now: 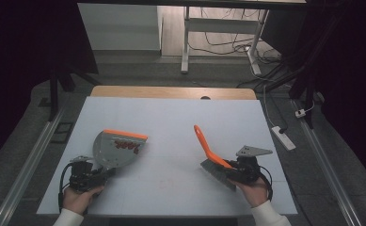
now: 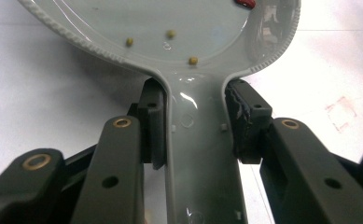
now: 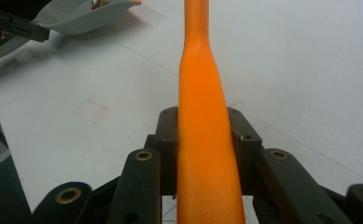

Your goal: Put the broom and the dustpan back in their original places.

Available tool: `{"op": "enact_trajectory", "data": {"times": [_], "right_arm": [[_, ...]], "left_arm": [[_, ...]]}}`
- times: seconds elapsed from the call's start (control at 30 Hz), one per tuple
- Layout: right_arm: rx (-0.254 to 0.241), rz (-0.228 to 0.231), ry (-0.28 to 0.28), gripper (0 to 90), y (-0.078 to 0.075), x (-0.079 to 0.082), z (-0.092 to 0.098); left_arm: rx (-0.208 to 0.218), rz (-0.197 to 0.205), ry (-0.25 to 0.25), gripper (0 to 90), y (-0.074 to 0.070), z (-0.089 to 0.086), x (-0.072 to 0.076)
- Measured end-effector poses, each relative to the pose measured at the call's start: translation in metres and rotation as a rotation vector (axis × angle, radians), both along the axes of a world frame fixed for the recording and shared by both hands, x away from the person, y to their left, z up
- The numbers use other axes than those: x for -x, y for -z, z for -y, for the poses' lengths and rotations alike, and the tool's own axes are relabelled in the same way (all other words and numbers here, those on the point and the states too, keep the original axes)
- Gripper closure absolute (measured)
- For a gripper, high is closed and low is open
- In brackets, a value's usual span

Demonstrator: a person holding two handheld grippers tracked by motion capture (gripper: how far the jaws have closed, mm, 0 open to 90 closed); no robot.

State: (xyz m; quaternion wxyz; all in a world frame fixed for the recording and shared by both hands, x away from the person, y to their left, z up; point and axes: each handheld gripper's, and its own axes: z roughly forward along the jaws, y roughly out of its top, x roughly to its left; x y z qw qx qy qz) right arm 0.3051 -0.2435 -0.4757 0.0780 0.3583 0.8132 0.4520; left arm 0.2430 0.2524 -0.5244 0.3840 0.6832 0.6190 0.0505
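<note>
White rectangular table (image 1: 171, 113): far half bare, w/ open room btwn the two tools and toward the far edge. Near left corner: left gripper (image 2: 195, 126) has its jaws closed onto the handle of the grey plastic dustpan with an orange front lip (image 1: 117, 147), pads pressing both handle sides. Pan angles up over the left-centre of the table; inside are a few small yellowish grains (image 2: 171, 34) and some red bits (too small to ID). Near right edge: right gripper (image 3: 202, 140) is clamped on the orange-handled hand brush with grey bristles (image 1: 208, 149); handle points to the far edge, bristles toward the near edge.
</note>
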Motion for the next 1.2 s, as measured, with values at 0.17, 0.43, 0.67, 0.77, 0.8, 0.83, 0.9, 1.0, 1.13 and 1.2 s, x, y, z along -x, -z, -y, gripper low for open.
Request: {"op": "enact_trajectory", "data": {"times": [0.17,0.43,0.67,0.77,0.8,0.83,0.9,1.0,1.13,1.2], "right_arm": [[0.001,-0.034,-0.001,70.0,0.005,-0.002,0.002],[0.040,-0.054,0.038,70.0,0.015,-0.009,0.006],[0.039,-0.073,0.085,69.0,0.020,-0.016,0.019],[0.075,-0.070,0.108,64.6,0.022,-0.018,0.021],[0.089,-0.070,0.114,62.9,0.023,-0.019,0.022],[0.096,-0.071,0.116,61.8,0.024,-0.020,0.023],[0.103,-0.081,0.121,58.7,0.026,-0.023,0.024],[0.129,-0.087,0.133,52.7,0.029,-0.028,0.025],[0.150,-0.107,0.149,46.7,0.032,-0.033,0.027],[0.151,-0.122,0.151,44.8,0.034,-0.036,0.028]], "left_arm": [[-0.025,-0.031,-0.054,61.7,0.002,0.002,-0.001],[-0.020,-0.062,-0.064,61.5,0.006,0.004,-0.004],[-0.016,-0.070,-0.056,58.5,0.009,0.005,-0.005],[-0.020,-0.064,-0.057,48.6,0.009,0.005,-0.005],[-0.024,-0.059,-0.059,45.8,0.008,0.004,-0.004],[-0.027,-0.052,-0.062,42.8,0.008,0.004,-0.003],[-0.036,-0.041,-0.062,37.9,0.006,0.003,-0.002],[-0.055,-0.028,-0.059,33.2,0.004,0.003,0.000],[-0.084,0.002,-0.046,30.6,-0.002,0.003,0.003],[-0.100,0.006,-0.037,29.9,-0.003,0.004,0.003]]}}
